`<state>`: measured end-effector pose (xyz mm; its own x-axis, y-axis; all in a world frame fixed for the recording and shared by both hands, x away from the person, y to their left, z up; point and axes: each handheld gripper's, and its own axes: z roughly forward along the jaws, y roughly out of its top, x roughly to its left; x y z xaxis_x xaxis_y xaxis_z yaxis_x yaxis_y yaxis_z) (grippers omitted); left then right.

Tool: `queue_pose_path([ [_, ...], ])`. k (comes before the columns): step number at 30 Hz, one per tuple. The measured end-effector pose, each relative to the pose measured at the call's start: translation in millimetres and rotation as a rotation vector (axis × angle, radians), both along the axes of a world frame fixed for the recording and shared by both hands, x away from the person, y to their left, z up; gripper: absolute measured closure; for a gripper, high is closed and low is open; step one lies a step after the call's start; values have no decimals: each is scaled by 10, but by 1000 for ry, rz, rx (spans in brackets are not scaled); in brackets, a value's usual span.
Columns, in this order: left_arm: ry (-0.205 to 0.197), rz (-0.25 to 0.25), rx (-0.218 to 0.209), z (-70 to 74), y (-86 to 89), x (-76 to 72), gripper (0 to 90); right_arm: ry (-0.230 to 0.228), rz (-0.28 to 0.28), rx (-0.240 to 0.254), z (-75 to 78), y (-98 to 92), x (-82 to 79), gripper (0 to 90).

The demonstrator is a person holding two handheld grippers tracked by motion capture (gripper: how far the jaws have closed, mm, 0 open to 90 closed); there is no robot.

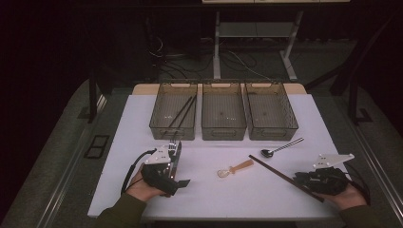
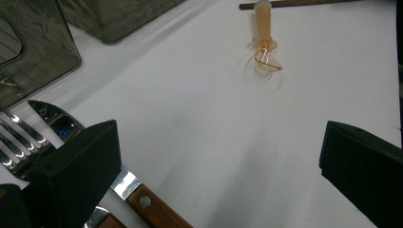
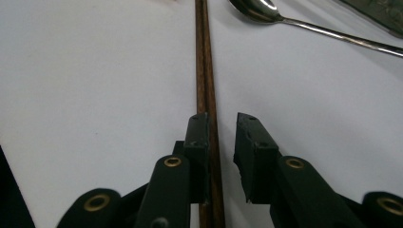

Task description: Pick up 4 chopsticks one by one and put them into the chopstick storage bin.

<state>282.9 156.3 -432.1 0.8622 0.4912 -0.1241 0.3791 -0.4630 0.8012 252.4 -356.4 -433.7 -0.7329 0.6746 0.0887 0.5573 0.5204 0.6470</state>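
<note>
Straddling the pair of dark brown wooden chopsticks [image 3: 205,71], lying diagonally on the white table [image 1: 214,199] near its front right corner, with the right gripper [image 3: 222,121]. Fingers [image 3: 197,142] standing narrowly apart: one touching the sticks, the other just clear, so not clamping yet. Probably aiming for the left grey mesh bin [image 1: 159,111], which is holding similar sticks. Left gripper [image 2: 221,142] resting wide open, gripping nothing, beside the wooden-handled steel knife [image 2: 142,199].

white tabletop [image 1: 214,190]. dark brown chopsticks [image 3: 205,57]. shiny silver spoon [image 1: 280,148]. translucent amber little spoon [image 2: 264,40]. smoky grey see-through bins [image 1: 223,114]. silver knife [image 2: 95,156] with reddish-brown wooden handle. black jaws on both grippers, brass-coloured rivets on the right gripper [image 3: 223,137].
</note>
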Motion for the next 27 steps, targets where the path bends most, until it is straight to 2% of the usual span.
queue_pose_path([
  [11, 2, -2, 2, -4, -7, -3, 0, 19, 4, -20, -22, 13, 10, 799],
  [27, 3, -3, 7, -4, -13, -5, 0, 21, 5, -36, -60, 10, 52, 801],
])
